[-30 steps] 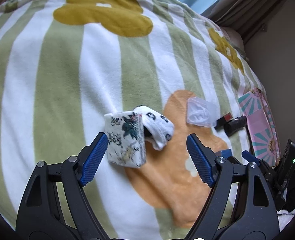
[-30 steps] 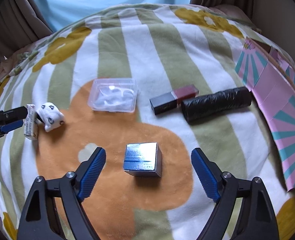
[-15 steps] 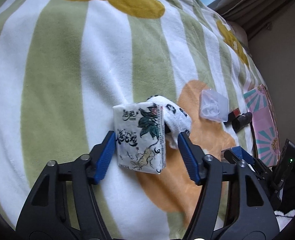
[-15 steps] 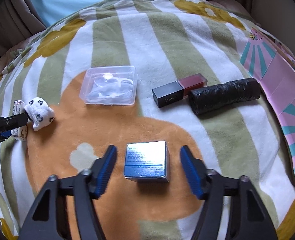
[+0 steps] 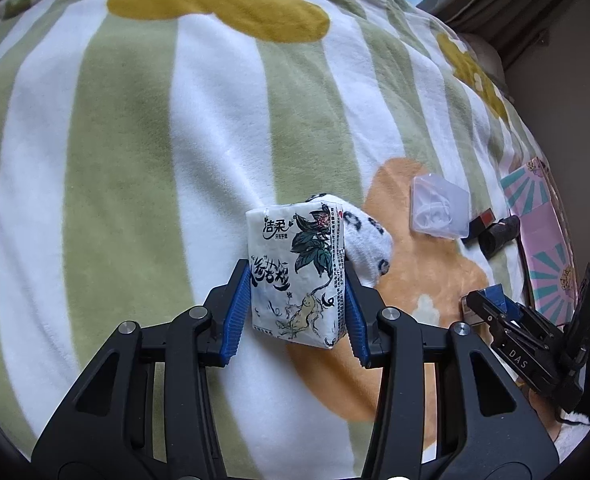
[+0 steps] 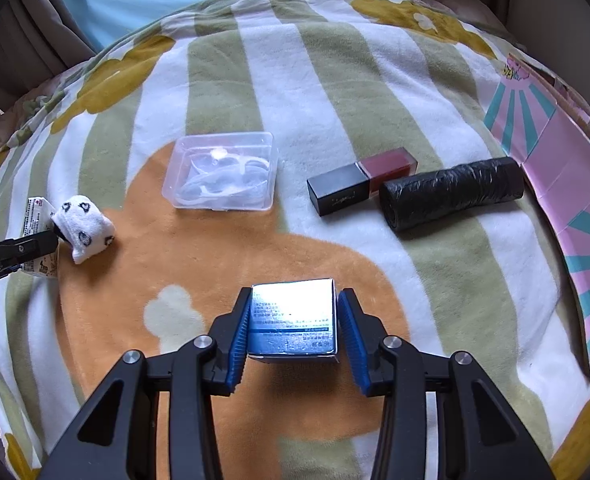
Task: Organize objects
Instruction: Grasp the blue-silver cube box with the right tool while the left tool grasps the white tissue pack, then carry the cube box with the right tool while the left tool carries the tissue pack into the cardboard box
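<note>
My left gripper [image 5: 295, 280] is shut on a white tissue pack [image 5: 295, 264] printed with leaves and black lettering; both blue pads press its sides. A small white sock [image 5: 369, 248] with black marks lies right behind the pack, touching it. My right gripper [image 6: 295, 300] has a silver and blue box [image 6: 293, 320] between its pads. The jaws are still closing, and the pads meet the box's left and right faces. The box rests on the orange patch of the blanket [image 6: 295, 80].
Beyond the silver box lie a clear plastic case of floss picks [image 6: 223, 172], a black and red lip-colour tube [image 6: 359, 184] and a black roll of bags [image 6: 451, 192]. A pink and teal box [image 6: 567, 184] lines the right edge.
Both grippers' jaws have closed from wide open. The left pads have closed on the tissue pack and the right pads onto the silver box. Both grippers have moved slightly closer to their objects.
</note>
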Demonstrator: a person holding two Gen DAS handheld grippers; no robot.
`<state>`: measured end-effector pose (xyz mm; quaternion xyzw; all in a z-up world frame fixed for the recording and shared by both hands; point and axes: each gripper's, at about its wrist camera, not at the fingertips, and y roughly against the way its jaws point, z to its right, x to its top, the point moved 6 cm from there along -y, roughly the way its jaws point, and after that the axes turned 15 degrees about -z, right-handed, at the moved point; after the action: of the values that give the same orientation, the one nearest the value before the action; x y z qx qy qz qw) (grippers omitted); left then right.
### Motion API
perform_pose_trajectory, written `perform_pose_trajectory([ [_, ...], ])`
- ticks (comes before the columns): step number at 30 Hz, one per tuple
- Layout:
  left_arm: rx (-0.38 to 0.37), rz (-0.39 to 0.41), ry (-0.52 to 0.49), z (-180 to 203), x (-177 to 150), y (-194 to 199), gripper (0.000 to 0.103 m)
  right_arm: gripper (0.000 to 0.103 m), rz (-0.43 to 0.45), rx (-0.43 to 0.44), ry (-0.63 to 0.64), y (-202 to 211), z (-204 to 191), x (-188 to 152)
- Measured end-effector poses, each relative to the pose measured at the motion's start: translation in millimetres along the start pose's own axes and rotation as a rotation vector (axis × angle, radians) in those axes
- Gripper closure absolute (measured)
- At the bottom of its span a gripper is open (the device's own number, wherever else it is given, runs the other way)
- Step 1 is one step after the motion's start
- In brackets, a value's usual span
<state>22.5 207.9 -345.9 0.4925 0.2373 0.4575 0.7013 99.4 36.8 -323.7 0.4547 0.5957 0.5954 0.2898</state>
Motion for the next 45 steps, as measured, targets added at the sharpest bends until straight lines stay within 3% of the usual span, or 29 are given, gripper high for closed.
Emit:
perform_pose_trajectory([
  [6, -0.004, 0.03, 0.003, 11.3, -6.1, 27.3, 0.063, 0.064, 0.017, 0.016, 0.03, 23.3, -1.1, 5.9],
  [13, 0.044, 0.079, -0.008, 41.0, -20.7, 75.2, 0.063, 0.064, 0.051, 0.029, 0.105, 69.7, -0.1, 14.2],
  [27, 0.145, 0.178, 0.052, 143.4, -87.2, 168.2, 0.063, 0.064, 0.071, 0.069, 0.264, 183.3, 24.1, 8.0],
  [36, 0.201, 0.213, 0.126, 203.8, -134.9, 182.0, 0.063, 0.064, 0.075, 0.087, 0.309, 233.2, 49.1, -12.1],
  [45, 0.233, 0.239, 0.136, 229.7, -141.6, 188.9, 0.063, 0.064, 0.082, 0.129, 0.323, 245.9, 67.1, -13.3],
])
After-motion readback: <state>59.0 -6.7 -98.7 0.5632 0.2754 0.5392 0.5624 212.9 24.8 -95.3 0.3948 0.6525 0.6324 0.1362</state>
